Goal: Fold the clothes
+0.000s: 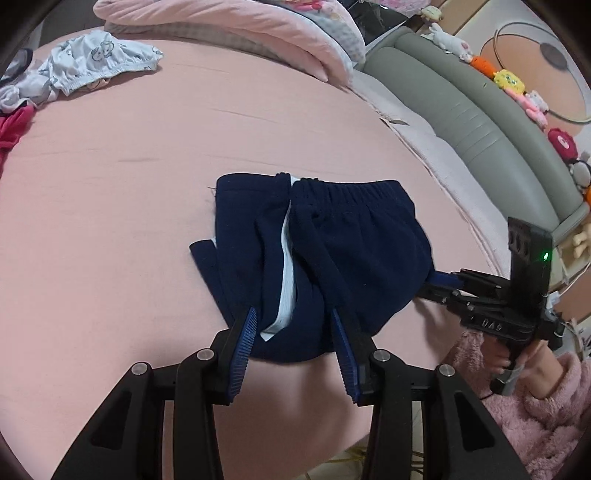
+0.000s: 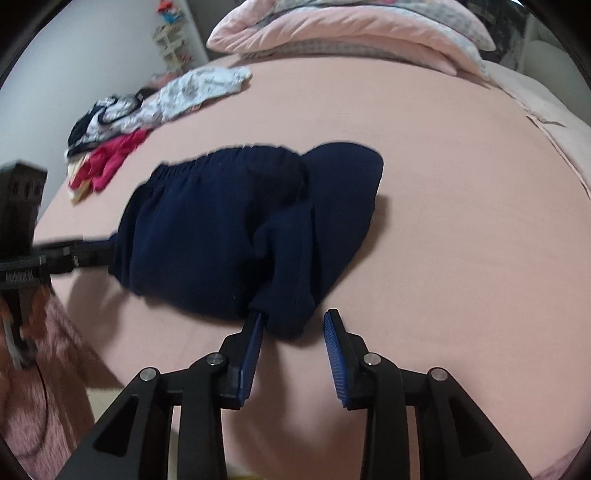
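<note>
Garment: navy shorts [image 1: 332, 251] with a white side stripe [image 1: 286, 254], partly folded, lying near the middle of the pink bed [image 1: 110, 206], elastic waistband toward 12 o'clock in the left wrist view.
Left claw [image 1: 293, 325]: low over the near hem of the shorts at 6 o'clock, jaws part-way apart with cloth lying between them; whether the blue pads press the cloth cannot be told.
Right claw [image 2: 293, 325]: at the edge of the shorts, at 6 o'clock in its own view; a bunched navy fold sits between the jaws, touching the left pad, with a gap to the right pad; jaws narrow but not gripping.
Right claw from the left view: enters at 3 o'clock, tips hidden at the cloth edge, carried by a hand [image 1: 532, 365] in a fluffy pink sleeve [image 1: 546, 417].
Other clothes: pale printed pieces [image 1: 96, 59] and a magenta item [image 1: 13, 129] piled at 10 o'clock, well apart from the shorts.
Bedding: a folded pink quilt [image 1: 229, 26] at 12 o'clock.
Bed edge: grey padded rail [image 1: 469, 107] at 2 o'clock, lined with small plush toys [image 1: 509, 81].
</note>
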Demonstrator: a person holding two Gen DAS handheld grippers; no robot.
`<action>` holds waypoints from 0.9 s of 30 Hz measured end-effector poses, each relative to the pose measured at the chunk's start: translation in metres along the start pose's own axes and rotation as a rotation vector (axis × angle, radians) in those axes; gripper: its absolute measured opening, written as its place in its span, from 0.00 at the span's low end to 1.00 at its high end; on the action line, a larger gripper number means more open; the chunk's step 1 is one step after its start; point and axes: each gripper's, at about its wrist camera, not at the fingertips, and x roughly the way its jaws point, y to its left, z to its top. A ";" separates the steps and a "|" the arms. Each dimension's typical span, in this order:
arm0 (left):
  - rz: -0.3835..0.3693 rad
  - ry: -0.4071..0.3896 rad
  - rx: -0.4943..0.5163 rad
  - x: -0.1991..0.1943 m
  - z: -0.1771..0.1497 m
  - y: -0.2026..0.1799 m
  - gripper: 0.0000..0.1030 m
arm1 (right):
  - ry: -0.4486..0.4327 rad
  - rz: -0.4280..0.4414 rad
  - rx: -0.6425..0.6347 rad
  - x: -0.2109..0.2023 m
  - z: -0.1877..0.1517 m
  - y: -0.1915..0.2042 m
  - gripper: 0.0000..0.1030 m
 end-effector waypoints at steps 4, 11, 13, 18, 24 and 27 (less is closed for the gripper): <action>0.021 -0.002 -0.020 -0.005 0.003 0.003 0.07 | -0.009 -0.035 -0.037 -0.009 0.001 0.009 0.10; 0.064 -0.008 0.047 -0.023 0.029 0.003 0.07 | 0.015 -0.031 -0.232 -0.033 0.013 0.016 0.09; 0.105 0.050 0.063 -0.015 0.029 0.009 0.06 | 0.066 -0.051 -0.264 -0.021 0.012 0.010 0.09; 0.236 0.143 0.068 0.001 0.019 0.023 0.06 | 0.136 -0.072 -0.254 -0.010 0.001 -0.007 0.09; 0.105 -0.064 0.136 -0.030 0.036 -0.025 0.08 | -0.070 -0.108 -0.193 -0.068 0.008 -0.005 0.34; 0.065 -0.057 0.249 -0.007 0.042 -0.060 0.08 | -0.138 -0.046 -0.166 -0.071 0.022 0.006 0.35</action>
